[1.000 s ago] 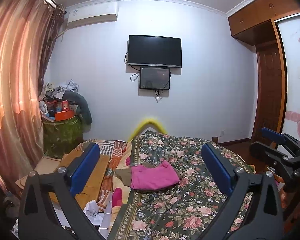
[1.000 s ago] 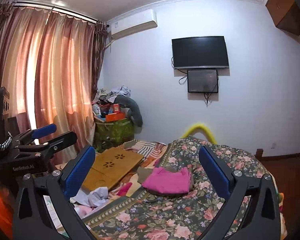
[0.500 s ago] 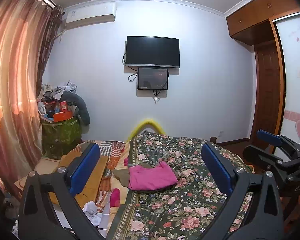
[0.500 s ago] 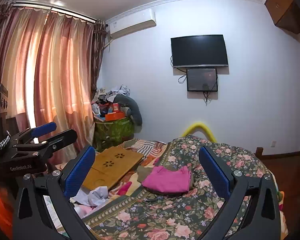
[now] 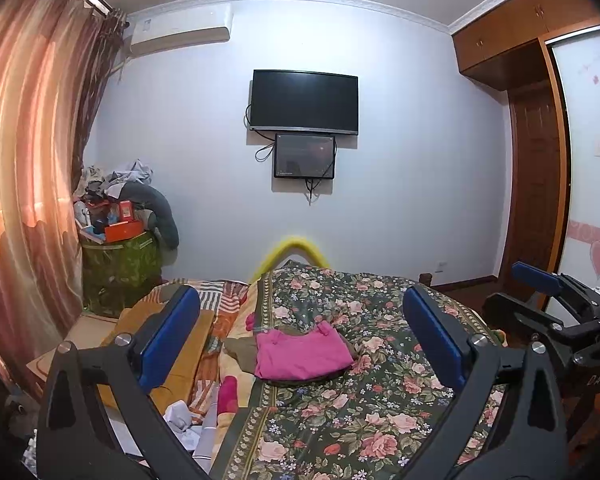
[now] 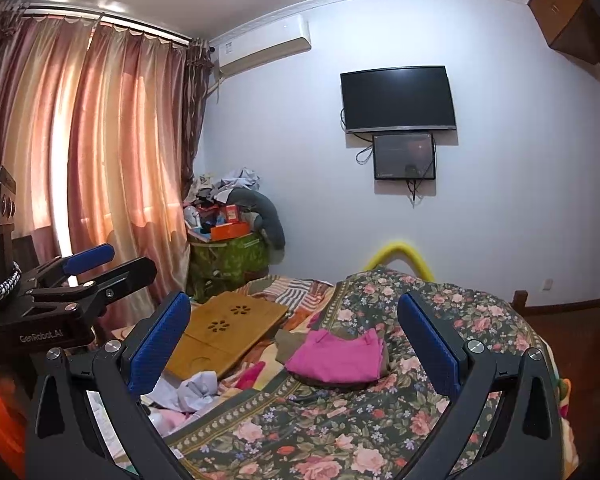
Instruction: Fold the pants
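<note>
Across the middle of both frames, the pink pants lie folded on the bed, unchanged over the last second, both grippers' fingers apart and empty, suggesting folding is finished.

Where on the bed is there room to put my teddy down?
The floral quilt is bare in front of the pink folded garment, and beyond it toward the yellow rail. The left side is crowded: a wooden lap tray and crumpled clothes.
</note>
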The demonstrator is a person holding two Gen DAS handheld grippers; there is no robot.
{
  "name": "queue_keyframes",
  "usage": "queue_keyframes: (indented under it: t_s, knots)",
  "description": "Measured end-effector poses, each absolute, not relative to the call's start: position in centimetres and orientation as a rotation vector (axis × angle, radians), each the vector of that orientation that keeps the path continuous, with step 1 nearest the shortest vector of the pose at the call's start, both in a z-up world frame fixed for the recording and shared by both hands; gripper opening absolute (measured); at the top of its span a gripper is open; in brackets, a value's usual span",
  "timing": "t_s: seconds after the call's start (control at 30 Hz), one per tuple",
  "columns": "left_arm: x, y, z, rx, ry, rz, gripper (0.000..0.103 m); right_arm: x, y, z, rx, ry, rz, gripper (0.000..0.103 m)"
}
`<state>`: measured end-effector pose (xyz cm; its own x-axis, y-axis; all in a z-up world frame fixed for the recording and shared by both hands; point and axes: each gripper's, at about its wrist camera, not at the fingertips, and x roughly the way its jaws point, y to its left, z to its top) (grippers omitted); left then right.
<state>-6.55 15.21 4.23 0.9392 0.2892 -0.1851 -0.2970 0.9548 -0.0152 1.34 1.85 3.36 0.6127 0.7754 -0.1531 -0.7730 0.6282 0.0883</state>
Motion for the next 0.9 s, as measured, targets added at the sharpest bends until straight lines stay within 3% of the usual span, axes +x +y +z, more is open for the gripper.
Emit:
queue_keyframes:
  t_s: [0.9]
  knots:
    - [-5.52,14.57,3.69,-0.052,0.189,0.262,0.103,1.41,1.19,3.69,0.036,0.188,0.87,0.103]
